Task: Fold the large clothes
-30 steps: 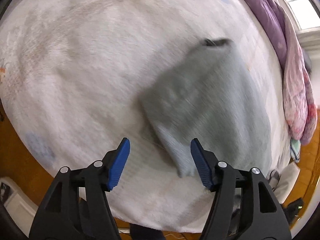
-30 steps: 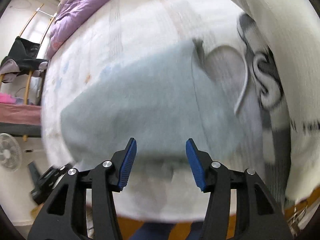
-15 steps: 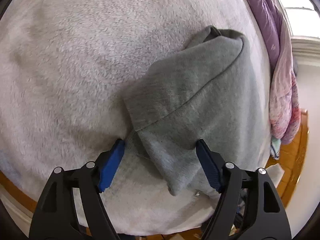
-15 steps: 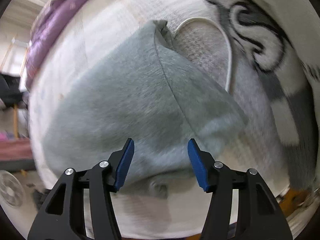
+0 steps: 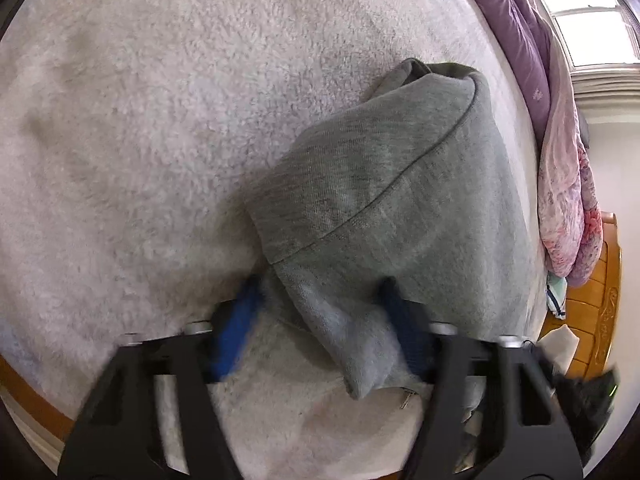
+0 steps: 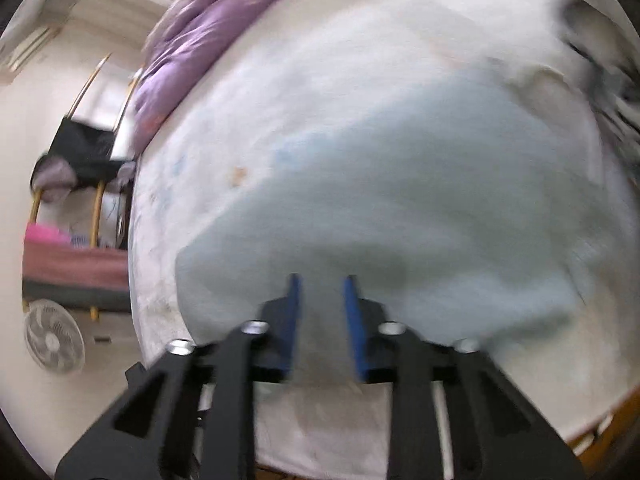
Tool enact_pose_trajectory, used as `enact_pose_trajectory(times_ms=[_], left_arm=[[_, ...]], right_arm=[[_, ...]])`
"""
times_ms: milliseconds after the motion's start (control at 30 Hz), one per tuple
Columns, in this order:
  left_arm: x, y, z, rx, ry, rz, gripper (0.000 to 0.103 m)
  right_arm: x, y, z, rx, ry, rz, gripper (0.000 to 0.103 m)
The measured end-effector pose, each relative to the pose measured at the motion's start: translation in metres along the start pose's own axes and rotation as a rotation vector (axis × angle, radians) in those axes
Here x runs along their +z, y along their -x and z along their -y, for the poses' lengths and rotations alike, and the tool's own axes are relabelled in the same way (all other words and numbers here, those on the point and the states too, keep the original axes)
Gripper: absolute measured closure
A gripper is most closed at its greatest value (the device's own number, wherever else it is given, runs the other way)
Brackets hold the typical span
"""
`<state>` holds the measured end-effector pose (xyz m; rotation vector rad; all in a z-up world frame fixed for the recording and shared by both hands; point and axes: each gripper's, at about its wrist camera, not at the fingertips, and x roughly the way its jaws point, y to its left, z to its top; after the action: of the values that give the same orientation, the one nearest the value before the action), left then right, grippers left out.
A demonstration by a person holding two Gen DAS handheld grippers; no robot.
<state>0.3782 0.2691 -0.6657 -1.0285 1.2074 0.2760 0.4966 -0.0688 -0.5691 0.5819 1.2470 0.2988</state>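
Observation:
A grey sweatshirt [image 5: 384, 184] lies partly folded on a white fleece blanket [image 5: 160, 100]. My left gripper [image 5: 320, 320] is open, its blue fingers straddling the garment's near corner, low against the bed. In the blurred right wrist view the same grey garment [image 6: 400, 200] fills the middle. My right gripper [image 6: 322, 312] has its fingers narrowed around the garment's near edge with a small gap between them; whether cloth is pinched is unclear.
A purple and pink quilt [image 5: 560, 152] is bunched along the bed's far right. A wooden bed frame [image 5: 592, 292] shows at the right. A black-and-white patterned blanket [image 6: 608, 72], a clothes rack [image 6: 92, 152] and a floor fan [image 6: 54, 336] show in the right wrist view.
Both grippers have dropped toward the garment's near edge. The right gripper's fingers have narrowed from wide open. The left gripper has stayed open and moved closer to the corner.

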Motion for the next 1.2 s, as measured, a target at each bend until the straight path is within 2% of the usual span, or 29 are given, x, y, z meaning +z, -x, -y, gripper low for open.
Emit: enact_pose_trajectory(times_ms=[33,67,133,233,367,500,600,700,800,900,1033,1067,1100,1167,1200], left_arm=[[0.001,0.001,-0.002,-0.019,0.006,-0.005,0.076],[0.003,0.001,-0.004,-0.030,0.011,-0.011,0.084],[0.005,0.006,-0.004,-0.048,0.006,-0.005,0.091],[0.005,0.019,0.010,-0.042,-0.056,0.032,0.093],[0.003,0.037,0.027,-0.088,-0.080,0.069,0.093],[-0.001,0.057,0.049,-0.128,-0.125,0.090,0.094],[-0.006,0.064,0.067,-0.142,-0.155,0.099,0.094],[-0.010,0.068,0.076,-0.154,-0.173,0.097,0.094],[-0.016,0.070,0.094,-0.161,-0.230,0.081,0.094],[-0.021,0.075,0.110,-0.158,-0.286,0.092,0.094],[-0.015,0.079,0.117,-0.171,-0.271,0.084,0.094],[-0.014,0.078,0.117,-0.164,-0.261,0.080,0.094],[-0.012,0.078,0.117,-0.162,-0.251,0.077,0.094],[-0.008,0.075,0.113,-0.164,-0.219,0.050,0.094],[-0.006,0.075,0.111,-0.165,-0.208,0.040,0.094]], right_arm=[[0.003,-0.007,-0.006,0.001,0.020,-0.004,0.098],[0.008,-0.016,-0.010,-0.027,0.036,-0.003,0.100],[0.016,-0.036,-0.018,-0.090,0.091,-0.014,0.100],[0.025,-0.064,-0.010,-0.192,0.114,-0.074,0.103],[0.032,-0.080,-0.009,-0.224,0.139,-0.113,0.103],[0.023,-0.063,-0.010,-0.201,0.114,-0.145,0.103],[-0.003,-0.042,-0.002,-0.162,0.079,-0.200,0.103],[-0.027,-0.049,0.010,-0.192,0.074,-0.261,0.103],[-0.032,-0.066,0.025,-0.189,0.080,-0.259,0.103],[-0.031,-0.056,0.027,-0.144,0.094,-0.245,0.103],[-0.047,-0.011,0.010,-0.056,0.212,-0.151,0.091],[-0.052,-0.001,0.004,-0.039,0.245,-0.128,0.083],[-0.059,0.011,-0.007,-0.009,0.298,-0.102,0.067],[-0.071,0.027,-0.022,0.027,0.382,-0.060,0.050],[-0.078,0.032,-0.031,0.048,0.430,-0.047,0.048]])
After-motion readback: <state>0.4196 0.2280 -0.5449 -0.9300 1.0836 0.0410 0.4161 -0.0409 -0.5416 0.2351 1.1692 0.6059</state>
